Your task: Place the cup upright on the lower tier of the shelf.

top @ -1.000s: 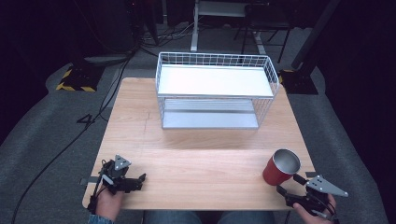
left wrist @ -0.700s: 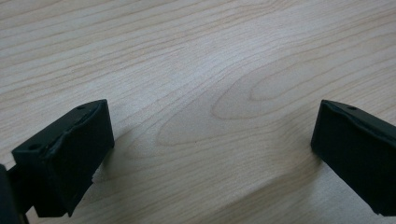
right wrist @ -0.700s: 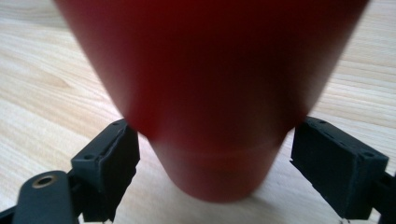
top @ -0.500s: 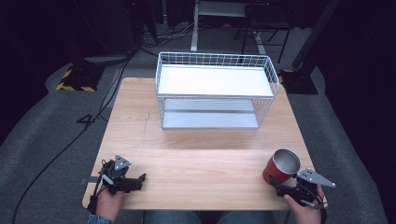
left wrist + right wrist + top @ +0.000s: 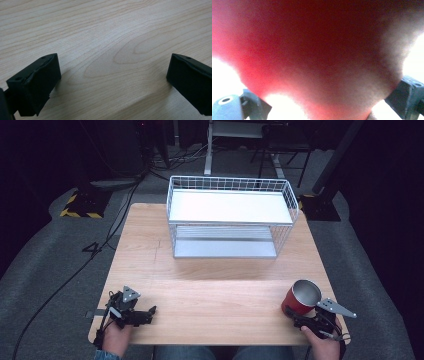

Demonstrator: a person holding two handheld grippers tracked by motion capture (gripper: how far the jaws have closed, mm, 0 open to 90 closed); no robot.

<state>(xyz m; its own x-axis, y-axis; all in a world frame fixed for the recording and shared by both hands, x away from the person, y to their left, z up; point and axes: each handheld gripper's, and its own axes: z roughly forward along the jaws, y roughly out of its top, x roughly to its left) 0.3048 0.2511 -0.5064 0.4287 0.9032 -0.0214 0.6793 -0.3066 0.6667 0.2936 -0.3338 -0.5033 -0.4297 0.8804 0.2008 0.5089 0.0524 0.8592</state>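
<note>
Close-up, red cup [image 5: 317, 50] between right tongs [image 5: 322, 105].

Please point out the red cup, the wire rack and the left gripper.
red cup [image 5: 295, 303]: high view, its red side wall.
wire rack [image 5: 230, 206]: high view, its white upper shelf.
left gripper [image 5: 150, 314]: high view, between its jaw tips.

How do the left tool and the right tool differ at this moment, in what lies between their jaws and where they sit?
The left tool has only bare table between its wide-apart jaws; the right tool has the red cup between its jaws, pressed close to its camera. The left tool sits at the table's near left corner, the right tool at the near right, against the cup's base. Both are black, hand-held, and low over the wooden table.
</note>
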